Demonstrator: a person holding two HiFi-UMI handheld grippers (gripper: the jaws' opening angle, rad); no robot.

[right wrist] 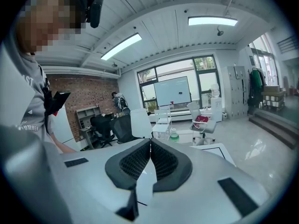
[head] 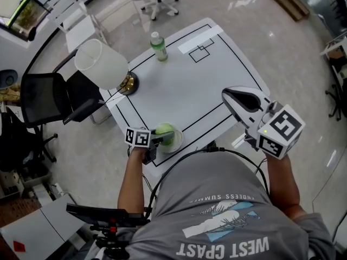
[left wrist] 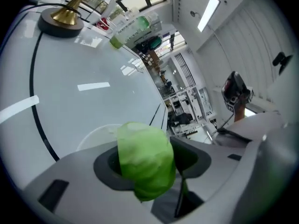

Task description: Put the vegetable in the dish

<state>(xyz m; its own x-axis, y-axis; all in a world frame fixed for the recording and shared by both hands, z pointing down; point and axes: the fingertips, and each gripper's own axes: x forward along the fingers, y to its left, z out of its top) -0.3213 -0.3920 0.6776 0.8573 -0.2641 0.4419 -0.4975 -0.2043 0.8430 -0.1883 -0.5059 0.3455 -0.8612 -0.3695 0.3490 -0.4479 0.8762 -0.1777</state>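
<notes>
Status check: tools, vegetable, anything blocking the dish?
Left tool shut on vegetable, right over the dish; can't tell if it's seated. Right tool shut, empty, off to the side. Nothing else at the dish.

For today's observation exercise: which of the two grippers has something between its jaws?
The left gripper: its jaws grip the green vegetable at the dish. The right gripper has its jaws shut together with nothing between them.
</notes>
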